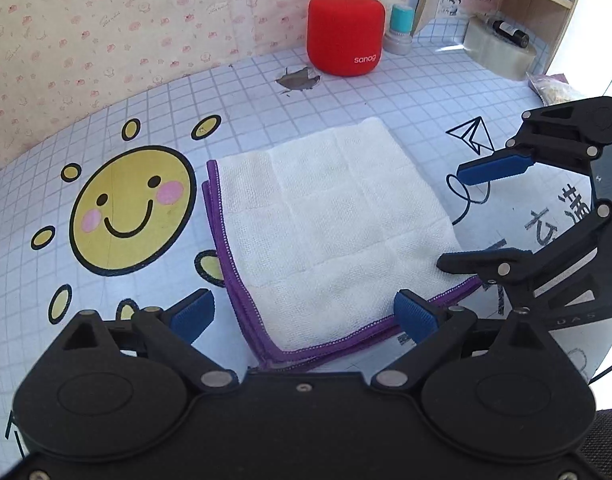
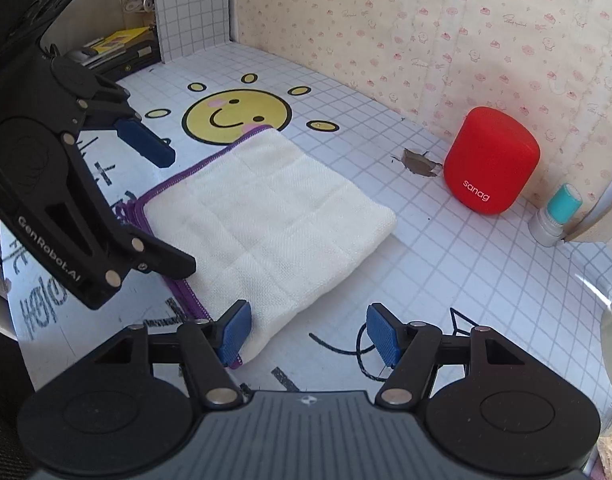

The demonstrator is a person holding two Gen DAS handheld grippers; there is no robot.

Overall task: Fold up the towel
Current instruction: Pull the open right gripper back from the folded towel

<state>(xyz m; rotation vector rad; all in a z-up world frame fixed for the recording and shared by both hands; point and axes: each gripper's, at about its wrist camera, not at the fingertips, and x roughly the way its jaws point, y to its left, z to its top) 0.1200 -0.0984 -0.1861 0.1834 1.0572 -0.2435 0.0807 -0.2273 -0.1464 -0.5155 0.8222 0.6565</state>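
Left wrist view: one white towel (image 1: 329,232) with purple edging lies folded, layers stacked, on the grid-patterned table (image 1: 405,92); left gripper (image 1: 306,312) spread wide over its near corner, holding nothing

Right wrist view: one red speaker (image 2: 491,160) behind; right gripper (image 2: 307,330) also spread apart, empty

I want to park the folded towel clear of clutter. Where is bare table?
Bare grid lies between the towel and the red speaker, and nearer, right of the right gripper. The sun drawing is flat print, also free. Crowded: the back corner with the teal-capped bottle and tape roll.
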